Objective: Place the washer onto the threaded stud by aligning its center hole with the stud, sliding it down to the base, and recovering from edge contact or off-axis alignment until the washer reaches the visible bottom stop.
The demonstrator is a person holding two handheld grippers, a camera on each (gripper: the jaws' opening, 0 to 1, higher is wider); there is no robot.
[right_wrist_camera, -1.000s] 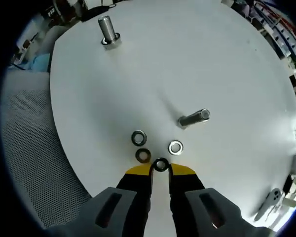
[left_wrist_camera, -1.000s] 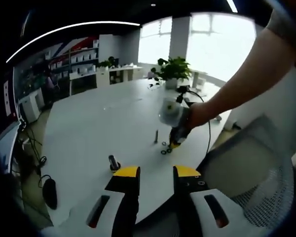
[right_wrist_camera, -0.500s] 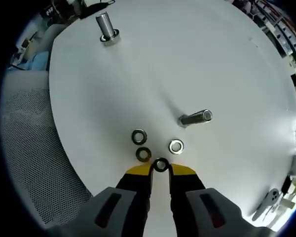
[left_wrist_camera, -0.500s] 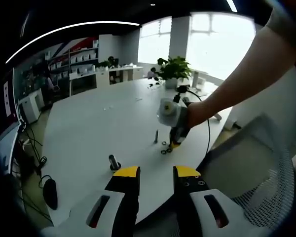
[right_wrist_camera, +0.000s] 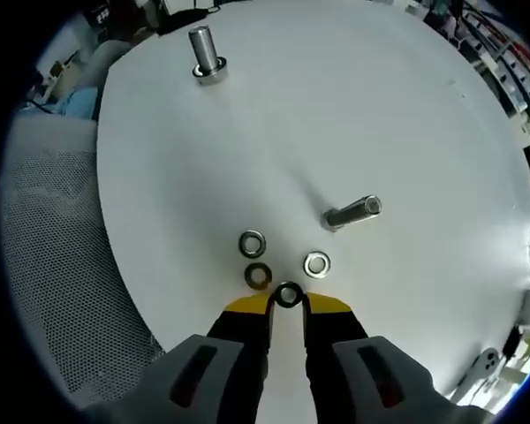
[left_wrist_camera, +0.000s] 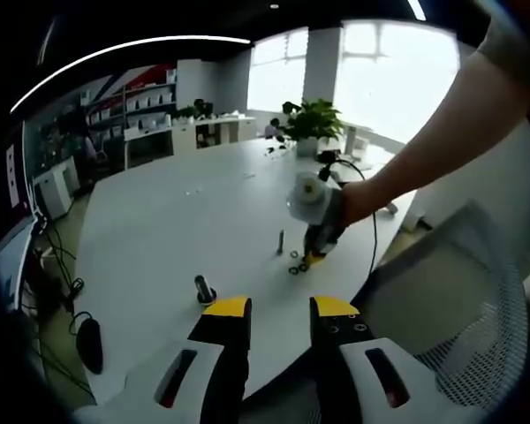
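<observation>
washer (right_wrist_camera: 288, 294) low centre, pinched by right gripper (right_wrist_camera: 287, 302) at rim | thin, stiff, slippery metal: grip opposite edges, hole clear | threaded stud (right_wrist_camera: 352, 213) centre-right | left gripper (left_wrist_camera: 279, 309) jaws apart, idle

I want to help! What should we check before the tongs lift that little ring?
1. Dark washer sits between the right tongs tips: ok.
2. Grip firm enough to lift: cannot tell.
3. Nearest stud free, nothing on it: ok.
4. Other three washers, like the shiny one, lie apart from the tips: ok.
5. Left tongs open, well back from the work: ok.
6. Far stud out of the path: ok.
</observation>
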